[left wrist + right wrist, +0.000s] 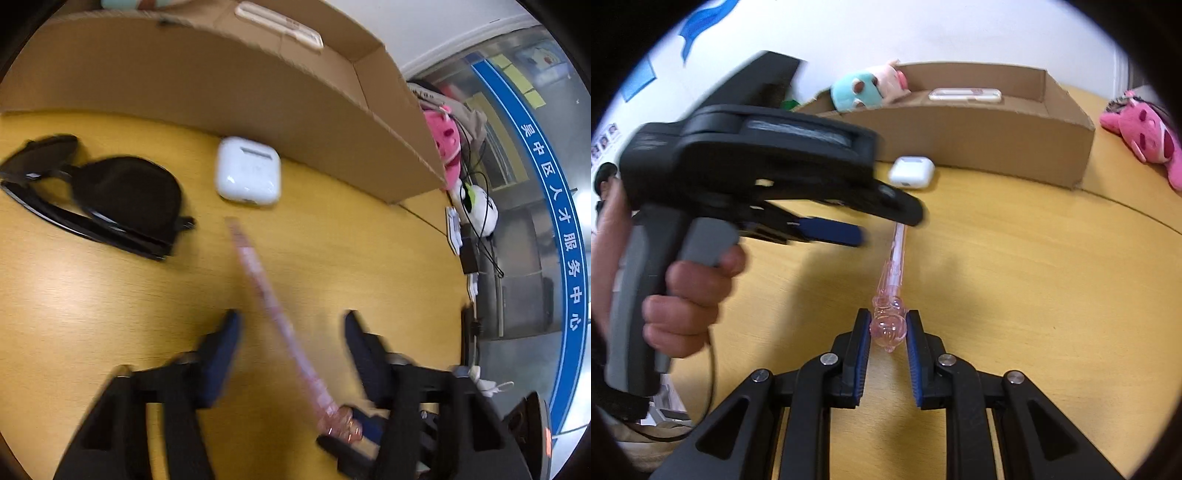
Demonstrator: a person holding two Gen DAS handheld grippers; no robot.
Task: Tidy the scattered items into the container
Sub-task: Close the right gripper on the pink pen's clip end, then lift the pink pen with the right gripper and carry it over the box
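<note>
A clear pink pen point(892, 273) lies over the yellow table; my right gripper point(886, 328) is shut on its bulbous end. In the left wrist view the pen point(266, 291) runs between the fingers of my open left gripper point(291, 321), which hovers above it and touches nothing. That left gripper point(882, 218) shows at left in the right wrist view. A white earbud case point(248, 170) and black sunglasses point(103, 199) lie before the cardboard box point(258, 85). The box point(979, 144) holds a plush toy point(868, 88) and a pale flat case point(964, 95).
A pink plush point(1137, 136) lies on the table right of the box. Cables and a white round object point(480, 210) sit past the table's right edge. A wall stands behind the box.
</note>
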